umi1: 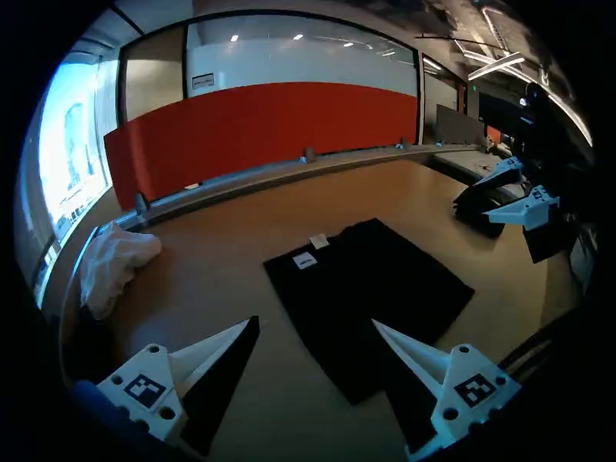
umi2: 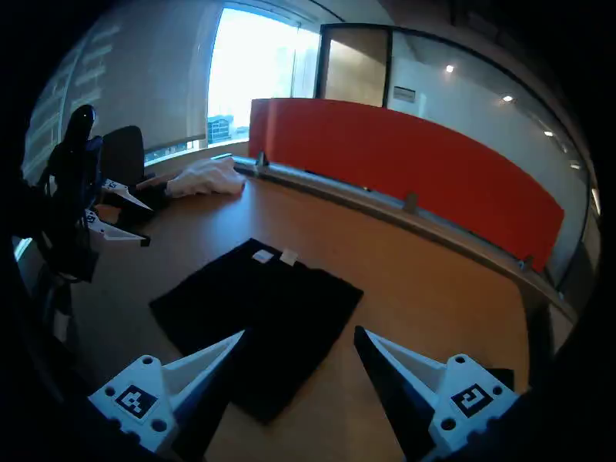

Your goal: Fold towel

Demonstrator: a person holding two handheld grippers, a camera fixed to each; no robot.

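Left gripper [umi1: 314, 322] hangs above the worktop [umi1: 231, 254] with its jaws spread wide and nothing between them. The right gripper [umi2: 299, 331] does the same from the opposite side, equally empty. Between and ahead of them the black towel [umi1: 369, 285] lies flat on the wood, with two small white tags [umi1: 310, 252] at its far edge.

The likeliest trouble, I judge, is uneven corners. If one gripper bites lower or later than the other, the fold will skew. The wood looks smooth, so a shallow pinch may push the cloth along rather than lift it. If the towel is already doubled, a pinch may also take only the top layer.

The worktop is long, pale brown and mostly bare, with a crumpled white cloth [umi1: 115, 262] near one end. A red partition [umi1: 262, 127] runs along its back edge. Beyond are glass walls, a bright window [umi2: 254, 69] and a dark chair [umi2: 123, 158].
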